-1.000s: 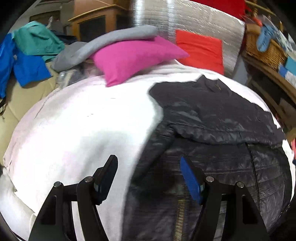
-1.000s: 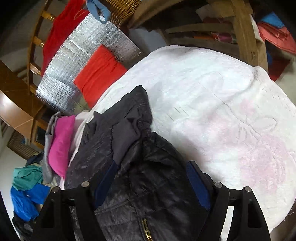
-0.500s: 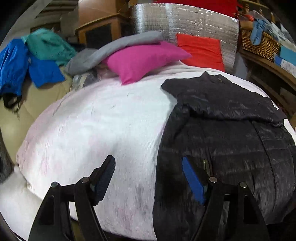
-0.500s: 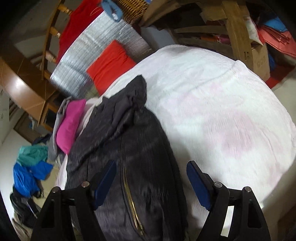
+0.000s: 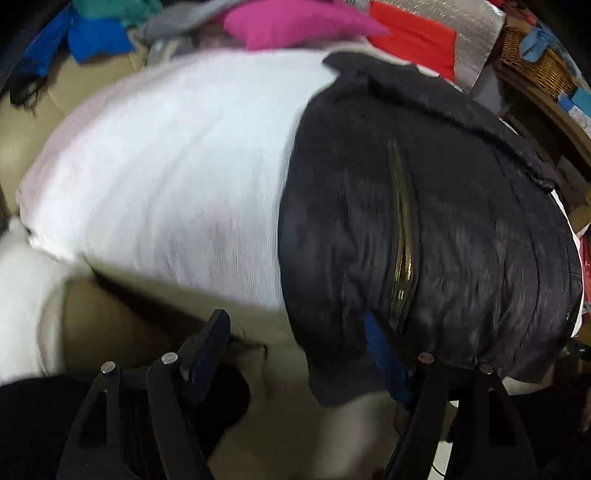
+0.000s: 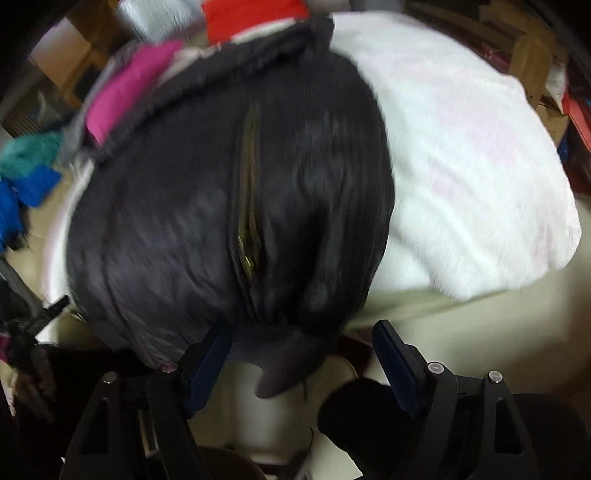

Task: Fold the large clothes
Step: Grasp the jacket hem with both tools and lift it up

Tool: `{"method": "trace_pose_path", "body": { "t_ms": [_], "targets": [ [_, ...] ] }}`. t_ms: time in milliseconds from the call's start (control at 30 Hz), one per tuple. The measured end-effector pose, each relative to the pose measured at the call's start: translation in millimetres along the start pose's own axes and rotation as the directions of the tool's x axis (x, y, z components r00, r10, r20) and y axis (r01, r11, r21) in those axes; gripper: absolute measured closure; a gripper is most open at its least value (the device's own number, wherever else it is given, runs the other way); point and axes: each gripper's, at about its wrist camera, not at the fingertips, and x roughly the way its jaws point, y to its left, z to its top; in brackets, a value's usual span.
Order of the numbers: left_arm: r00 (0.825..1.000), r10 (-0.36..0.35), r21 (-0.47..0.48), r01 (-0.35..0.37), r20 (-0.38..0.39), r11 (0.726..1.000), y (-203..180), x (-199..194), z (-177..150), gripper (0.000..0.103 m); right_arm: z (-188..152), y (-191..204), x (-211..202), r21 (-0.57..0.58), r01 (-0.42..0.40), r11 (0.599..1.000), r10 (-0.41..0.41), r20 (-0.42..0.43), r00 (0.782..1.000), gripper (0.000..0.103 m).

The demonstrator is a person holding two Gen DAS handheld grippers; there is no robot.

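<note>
Left claw (image 5: 295,350): your fingers are spread wide, nothing between them; the right-hand blue pad (image 5: 384,365) sits against the near hem of the black jacket (image 5: 461,229), the other finger hangs over the beige front of the bed, clear of the cloth.
Right claw (image 6: 301,362): yours is spread wide too; a dark flap of the jacket's hem droops into the gap between the fingers, but neither pad presses on it.
Black jacket: you have it lying on the bed, front up, its hem hanging over the near edge; in the right wrist view (image 6: 177,206) it fills the left half of the picture.
Zipper (image 5: 400,236): a brass-coloured line runs up the middle of the jacket away from you; its lower end gapes a little near the hem (image 6: 249,236).
Collar end: the far end of the jacket lies toward the pillows; the view is too blurred for you to read more detail.
White blanket (image 5: 177,177): it covers the bed under the jacket, bare to the left in your left wrist view and bare to the right (image 6: 472,166) in your right wrist view.
Pink pillow (image 5: 295,22): it sits at the far end of the bed, beyond the jacket.
Red cushion (image 5: 413,37): you see it just beside the pink pillow, leaning on a silver panel (image 5: 476,40).
Wicker basket (image 5: 535,62): it stands on a wooden shelf, off to your far right.
</note>
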Motion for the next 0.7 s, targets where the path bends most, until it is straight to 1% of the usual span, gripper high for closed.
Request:
{"method": "trace_pose_path", "body": {
  "t_ms": [133, 200, 300, 367, 400, 433, 500, 533, 567, 600, 633, 700],
  "targets": [
    [0.997, -0.052, -0.034, 0.051, -0.051, 0.998, 3, 9, -8, 0.027, 1, -3, 27, -0.002, 0.019, 1.000, -0.019, -0.026, 0.999, 0.022],
    [0.994, -0.068, -0.039, 0.065, -0.084, 0.997, 2, 16, -12, 0.027, 0, -5, 36, 0.002, -0.005, 1.000, 0.005, -0.045, 0.999, 0.022],
    [0.983, -0.104, -0.054, 0.096, -0.154, 0.994, 0, 34, -19, 0.027, -3, -10, 43, 0.010, -0.038, 0.999, 0.038, -0.035, 0.999, 0.022],
    [0.978, -0.119, -0.055, 0.111, -0.171, 0.992, -2, 40, -22, 0.027, -5, -10, 43, -0.010, -0.051, 0.999, 0.051, -0.010, 0.999, 0.022],
    [0.976, -0.120, -0.051, 0.113, -0.180, 0.992, -4, 44, -24, 0.027, -7, -9, 43, -0.021, -0.058, 0.998, 0.058, 0.000, 0.998, 0.025],
    [0.975, -0.123, -0.052, 0.116, -0.183, 0.992, -4, 46, -25, 0.027, -12, -6, 43, -0.033, -0.078, 0.996, 0.078, 0.007, 0.997, 0.036],
    [0.973, -0.142, -0.062, 0.133, -0.184, 0.989, -3, 50, -26, 0.027, -16, 0, 38, -0.059, -0.094, 0.994, 0.095, 0.015, 0.995, 0.045],
    [0.971, -0.153, -0.065, 0.144, -0.183, 0.987, -3, 51, -28, 0.029, -17, 0, 37, -0.061, -0.101, 0.993, 0.102, 0.016, 0.995, 0.051],
    [0.970, -0.164, -0.067, 0.155, -0.179, 0.986, -4, 52, -30, 0.033, -19, 0, 36, -0.061, -0.109, 0.992, 0.110, 0.017, 0.994, 0.053],
    [0.967, -0.189, -0.066, 0.180, -0.170, 0.981, -7, 52, -30, 0.045, -20, 1, 35, -0.061, -0.114, 0.992, 0.115, 0.017, 0.993, 0.055],
    [0.964, -0.204, -0.063, 0.196, -0.169, 0.978, -10, 52, -33, 0.055, -21, 1, 34, -0.061, -0.114, 0.992, 0.115, 0.017, 0.993, 0.055],
    [0.965, -0.201, -0.053, 0.195, -0.168, 0.979, -17, 50, -35, 0.055, -21, -4, 34, -0.051, -0.119, 0.992, 0.120, 0.003, 0.993, 0.053]
  ]
}}
